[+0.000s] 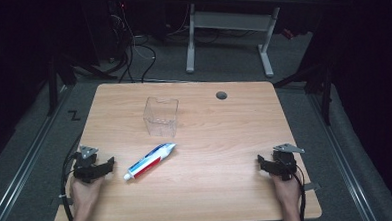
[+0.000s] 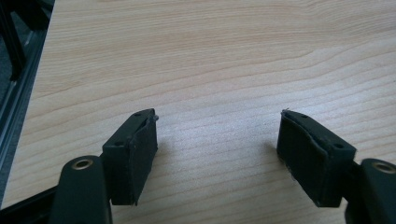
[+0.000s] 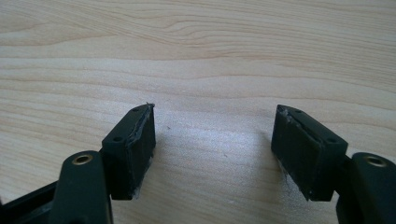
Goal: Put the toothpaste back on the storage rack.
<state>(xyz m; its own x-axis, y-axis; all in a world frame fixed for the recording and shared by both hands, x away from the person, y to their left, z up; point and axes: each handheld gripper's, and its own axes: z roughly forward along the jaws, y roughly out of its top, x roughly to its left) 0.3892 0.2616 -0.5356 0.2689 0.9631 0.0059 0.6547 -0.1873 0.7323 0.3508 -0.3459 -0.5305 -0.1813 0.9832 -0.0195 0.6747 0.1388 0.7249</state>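
- Toothpaste tube (image 1: 150, 161) lies flat on the table (image 1: 225, 139), just beside the left gripper (image 1: 109, 164) and in front of the clear box (image 1: 160, 116).
- It looks light and squishy. Best to pinch its middle, not the slippy cap.
- One tube, one box.
- Both the left gripper and the right gripper (image 1: 261, 162) have jaws wide apart, holding nothing.

I see a toothpaste tube (image 1: 150, 161), white with a blue and red stripe pattern and a white cap. The box (image 1: 161, 116) is clear and colourless. The surface (image 1: 225, 139) is pale wood with wavy grain lines. Each hand-held gripper, left (image 1: 108, 164) and right (image 1: 262, 162), is black with a grey plate. The floor (image 1: 30, 142) is dark grey.
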